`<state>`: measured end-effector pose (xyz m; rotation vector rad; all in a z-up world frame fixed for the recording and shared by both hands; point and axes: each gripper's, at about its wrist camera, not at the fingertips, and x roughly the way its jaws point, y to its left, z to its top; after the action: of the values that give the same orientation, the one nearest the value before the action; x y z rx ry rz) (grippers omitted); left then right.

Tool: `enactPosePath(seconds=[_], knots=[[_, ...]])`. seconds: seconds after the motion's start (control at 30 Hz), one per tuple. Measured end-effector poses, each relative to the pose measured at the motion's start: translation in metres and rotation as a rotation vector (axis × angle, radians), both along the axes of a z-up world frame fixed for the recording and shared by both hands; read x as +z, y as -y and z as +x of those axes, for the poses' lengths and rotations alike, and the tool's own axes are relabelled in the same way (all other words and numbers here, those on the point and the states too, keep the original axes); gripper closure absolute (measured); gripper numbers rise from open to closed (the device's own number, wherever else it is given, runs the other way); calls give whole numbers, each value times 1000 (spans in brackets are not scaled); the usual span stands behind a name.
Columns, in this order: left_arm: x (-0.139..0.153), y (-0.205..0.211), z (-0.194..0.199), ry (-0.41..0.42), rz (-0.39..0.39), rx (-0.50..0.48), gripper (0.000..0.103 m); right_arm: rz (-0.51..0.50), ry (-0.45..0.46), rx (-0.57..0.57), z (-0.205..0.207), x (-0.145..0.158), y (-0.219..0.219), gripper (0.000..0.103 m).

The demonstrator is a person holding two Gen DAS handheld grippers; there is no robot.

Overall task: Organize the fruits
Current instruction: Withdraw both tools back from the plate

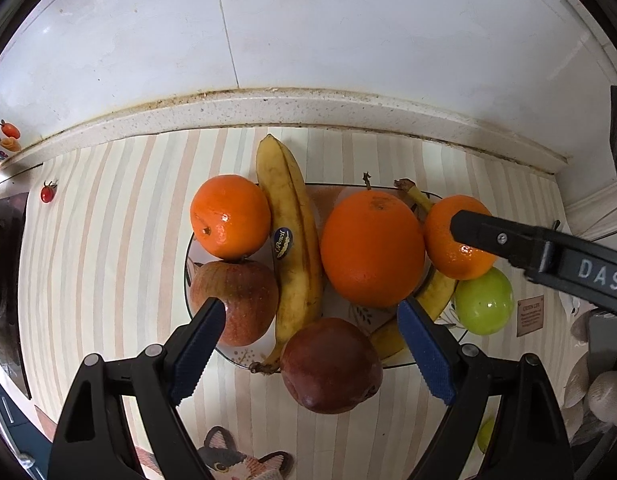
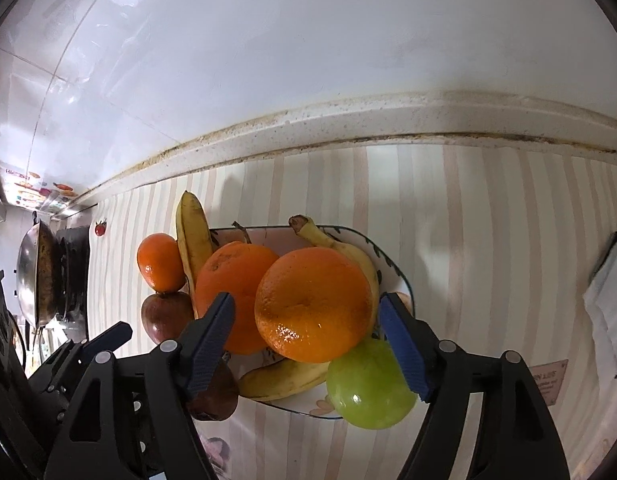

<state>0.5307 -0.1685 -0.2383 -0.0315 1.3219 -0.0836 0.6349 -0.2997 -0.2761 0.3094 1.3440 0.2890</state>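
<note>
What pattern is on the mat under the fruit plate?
The mat has pale stripes in cream, pink and grey; clearest in the left wrist view.

plate [image 1: 244,361]: you see mostly rim, fruit hides the rest | second banana [image 1: 436,300]: middle hidden behind the big orange [image 1: 370,248] | label [image 1: 529,315]: print too small to read | wok [image 2: 34,276]: cut by the frame edge

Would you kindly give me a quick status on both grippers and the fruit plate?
Left gripper open above dark red apple. Right gripper open around small orange. Plate crowded.
</note>
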Motion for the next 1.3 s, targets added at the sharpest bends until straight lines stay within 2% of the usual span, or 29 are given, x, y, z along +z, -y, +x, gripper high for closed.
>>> enactPosePath(seconds=[0.07, 0.1, 0.2, 0.33, 0.6, 0.93, 1.3], knots=[[4, -1, -4, 6, -1, -2, 15, -32, 33, -13, -6, 13, 2, 11], [7, -1, -6, 9, -3, -5, 15, -44, 46, -14, -9, 17, 3, 8], [15, -4, -14, 18, 0, -6, 15, -144, 111, -30, -30, 39, 5, 7], [29, -11, -31, 43, 4, -17, 15, -207, 168, -51, -63, 59, 6, 7], [64, -24, -72, 102, 4, -42, 15, -245, 242, -81, -135, 91, -1, 7], [118, -40, -134, 224, -5, -72, 15, -283, 378, -129, -216, 149, -20, 6], [145, -55, -181, 292, -27, -89, 15, -252, 437, -178, -275, 183, -34, 4]])
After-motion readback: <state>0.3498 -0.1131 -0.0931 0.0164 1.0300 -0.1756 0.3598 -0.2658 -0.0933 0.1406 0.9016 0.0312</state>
